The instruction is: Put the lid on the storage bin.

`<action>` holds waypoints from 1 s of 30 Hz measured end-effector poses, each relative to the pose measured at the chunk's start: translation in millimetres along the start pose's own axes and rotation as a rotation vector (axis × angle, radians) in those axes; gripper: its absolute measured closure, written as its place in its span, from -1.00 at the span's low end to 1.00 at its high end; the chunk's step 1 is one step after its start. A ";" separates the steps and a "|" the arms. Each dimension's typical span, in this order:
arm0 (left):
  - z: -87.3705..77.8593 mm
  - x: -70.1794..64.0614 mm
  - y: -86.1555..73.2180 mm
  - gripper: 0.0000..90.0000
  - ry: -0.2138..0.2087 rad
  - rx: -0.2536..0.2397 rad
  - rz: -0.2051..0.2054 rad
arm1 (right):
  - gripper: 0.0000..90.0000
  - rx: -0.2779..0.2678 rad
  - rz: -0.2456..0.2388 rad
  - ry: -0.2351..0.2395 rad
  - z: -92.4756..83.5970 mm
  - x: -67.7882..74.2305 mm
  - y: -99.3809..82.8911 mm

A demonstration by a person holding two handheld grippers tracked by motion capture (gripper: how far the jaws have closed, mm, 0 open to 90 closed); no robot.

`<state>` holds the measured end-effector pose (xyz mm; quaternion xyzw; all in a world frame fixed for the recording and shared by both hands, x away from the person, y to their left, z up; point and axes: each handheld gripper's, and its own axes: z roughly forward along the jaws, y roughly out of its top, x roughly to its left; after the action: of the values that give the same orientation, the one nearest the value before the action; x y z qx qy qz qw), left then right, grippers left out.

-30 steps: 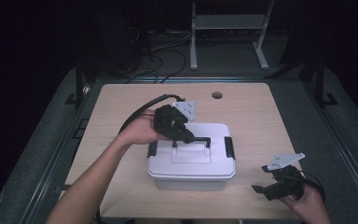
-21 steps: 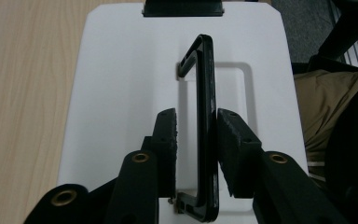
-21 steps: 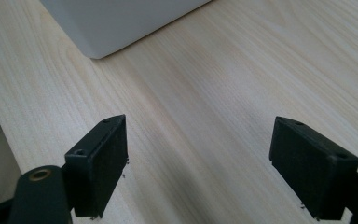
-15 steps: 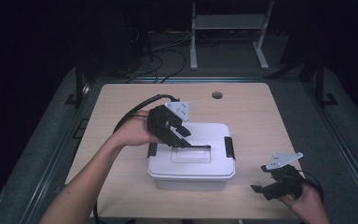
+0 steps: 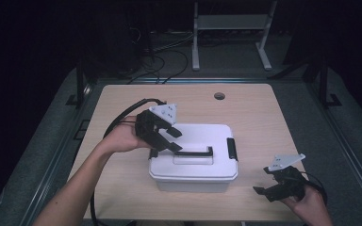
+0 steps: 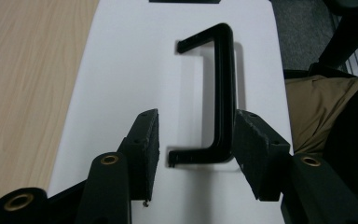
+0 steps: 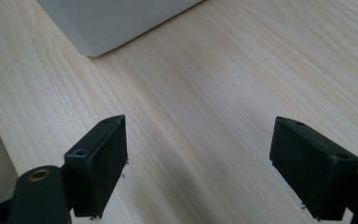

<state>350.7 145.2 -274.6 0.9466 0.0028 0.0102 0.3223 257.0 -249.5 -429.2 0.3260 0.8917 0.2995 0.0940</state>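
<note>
My left claw [image 6: 193, 154] has just been opening; its jaws stand half apart astride the black handle [image 6: 223, 88], pads off it. Beneath lies the white lidded box [image 5: 193, 157] on the counter [image 5: 254, 117], apparently set down. My right claw [image 7: 198, 163] hangs wide open, empty.

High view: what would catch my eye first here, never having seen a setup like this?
Probably the white lidded box in the middle of the pale wooden table, with a black handle lying flat on its lid. The left gripper hovers over that handle's left end, its jaws just opened and apart around it. The right gripper rests open at the table's near right corner.
</note>
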 end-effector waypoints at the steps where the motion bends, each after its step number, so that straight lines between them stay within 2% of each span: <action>1: -1.3 0.2 -1.9 0.12 0.001 -0.001 -0.004 | -0.59 0.004 -0.002 -0.001 0.3 0.0 0.2; 14: -12.9 3.3 -21.2 0.06 0.034 -0.018 -0.040 | -0.59 0.007 0.002 -0.001 2.1 0.0 -0.5; 21: -18.6 4.4 -31.4 0.06 0.042 -0.014 -0.045 | -0.59 0.013 0.006 0.001 3.7 -0.4 -1.2; 30: -29.7 1.0 -49.5 0.05 0.064 -0.009 -0.075 | -0.59 0.014 0.004 -0.002 3.0 0.1 -0.6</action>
<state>351.2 202.6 -281.2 0.9436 0.0484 0.0284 0.3262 257.7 -248.4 -431.9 0.3288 0.8930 0.2932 0.0921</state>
